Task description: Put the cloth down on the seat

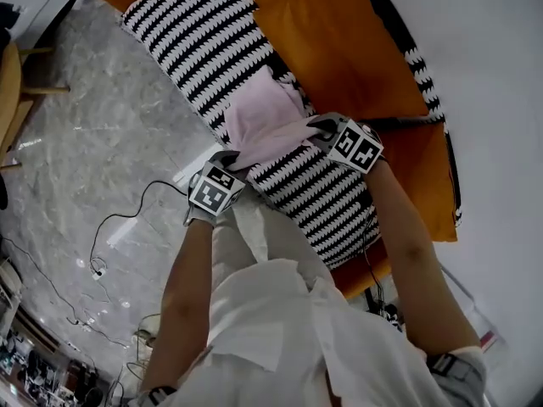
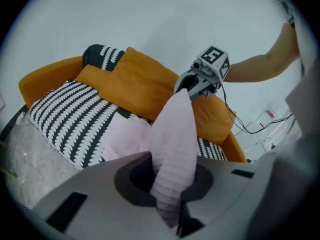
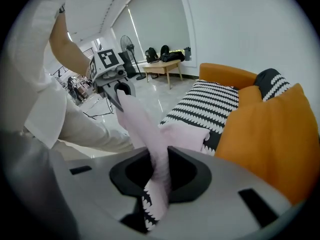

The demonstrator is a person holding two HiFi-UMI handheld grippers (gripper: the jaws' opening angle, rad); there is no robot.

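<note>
1. Gripping the pink cloth (image 1: 263, 121) at two ends, we are clamping both left gripper (image 1: 231, 158) and right gripper (image 1: 321, 131) on it, so it is spreading wide.
2. Its far part is already resting on the striped seat (image 1: 191, 41), beside the orange cushion (image 1: 331, 41).
3. We are judging release comes next.

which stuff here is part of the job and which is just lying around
In the job: pink cloth, striped seat, left gripper, right gripper.
Lying about: orange cushion, floor cables, fan, wooden table.
</note>
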